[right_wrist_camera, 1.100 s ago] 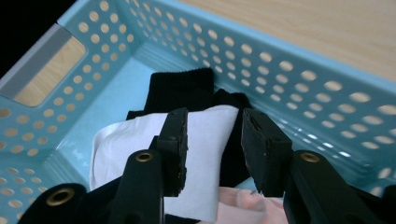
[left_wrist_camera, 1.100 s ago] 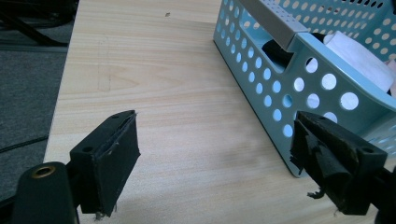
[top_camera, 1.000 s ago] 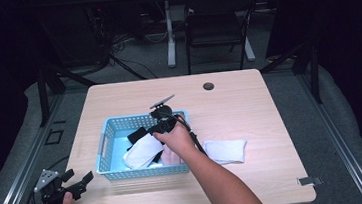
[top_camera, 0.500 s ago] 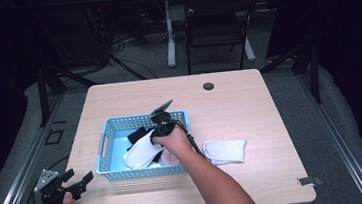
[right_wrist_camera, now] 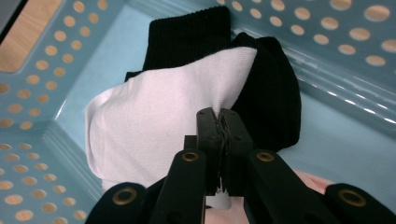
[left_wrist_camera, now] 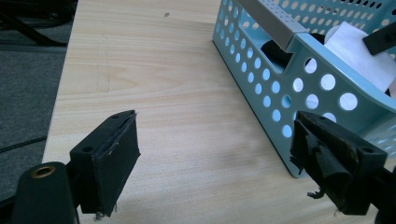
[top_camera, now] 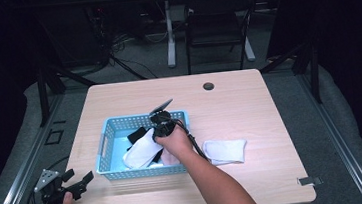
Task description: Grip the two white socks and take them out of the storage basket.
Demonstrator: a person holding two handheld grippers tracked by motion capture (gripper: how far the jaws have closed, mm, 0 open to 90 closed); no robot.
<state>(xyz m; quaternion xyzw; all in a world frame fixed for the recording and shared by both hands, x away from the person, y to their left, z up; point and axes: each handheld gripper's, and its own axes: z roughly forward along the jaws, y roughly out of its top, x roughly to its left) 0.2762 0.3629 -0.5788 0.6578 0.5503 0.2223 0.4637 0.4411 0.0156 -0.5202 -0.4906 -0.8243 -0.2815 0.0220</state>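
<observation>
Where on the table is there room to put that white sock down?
Bare wood lies behind the blue basket up to the round hole, and right of the folded white sock. Inside the basket it's crowded: white sock, black socks, right gripper.

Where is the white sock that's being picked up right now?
In the high view, the white sock lies inside the blue basket, atop a black sock, pinched by the right gripper.
</observation>
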